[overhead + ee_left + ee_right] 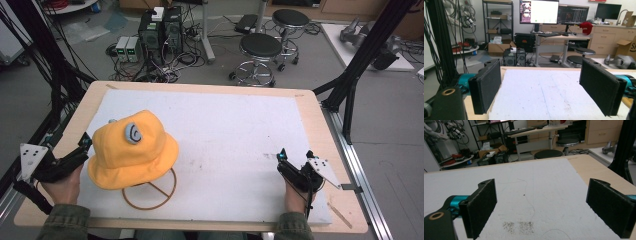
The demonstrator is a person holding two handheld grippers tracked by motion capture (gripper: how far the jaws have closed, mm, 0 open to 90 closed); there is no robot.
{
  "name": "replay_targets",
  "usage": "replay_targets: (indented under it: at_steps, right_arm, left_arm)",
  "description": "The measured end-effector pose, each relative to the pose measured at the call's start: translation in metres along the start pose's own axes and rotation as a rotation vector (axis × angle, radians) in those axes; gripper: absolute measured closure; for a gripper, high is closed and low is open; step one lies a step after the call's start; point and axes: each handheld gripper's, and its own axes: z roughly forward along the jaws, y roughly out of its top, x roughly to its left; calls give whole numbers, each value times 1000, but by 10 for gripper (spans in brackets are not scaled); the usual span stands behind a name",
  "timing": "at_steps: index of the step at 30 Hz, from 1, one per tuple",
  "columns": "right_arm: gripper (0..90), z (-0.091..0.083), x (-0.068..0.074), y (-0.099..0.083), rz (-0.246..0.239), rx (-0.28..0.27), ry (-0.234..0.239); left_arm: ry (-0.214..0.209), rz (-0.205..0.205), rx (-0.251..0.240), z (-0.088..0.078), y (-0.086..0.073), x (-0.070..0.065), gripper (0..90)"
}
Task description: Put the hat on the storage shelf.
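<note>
Yellow bucket hat [132,150] sat on a wire stand [150,192] left of centre in the high view; left gripper [86,142] just beside its brim, jaws wide apart, empty; right gripper [295,156] lower right, well apart, jaws likewise spread, holding nothing

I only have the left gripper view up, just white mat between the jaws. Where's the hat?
Observer: In the high view, the yellow hat sits on a wire stand just right of your left claw.
Operator: Is the left claw touching it?
Observer: It sits right beside the brim; I cannot tell whether they touch.
Operator: And the other hand?
Observer: The right claw rests near the mat's right edge, far from the hat, jaws wide open.
</note>
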Motion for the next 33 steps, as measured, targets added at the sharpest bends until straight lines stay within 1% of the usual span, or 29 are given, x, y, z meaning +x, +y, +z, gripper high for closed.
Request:
replay_targets:
  at_steps: [22, 26, 33]
  right_arm:
    - [86, 0, 0, 0, 2, 4, 2]
    - [86, 0, 0, 0, 3, 3, 1]
    - [86, 0, 0, 0, 3, 3, 0]
  left_arm:
    - [4, -2, 6, 2, -1, 1, 181]
    - [3, 3, 8, 1, -1, 0, 181]
    - [2, -6, 4, 1, 0, 1, 181]
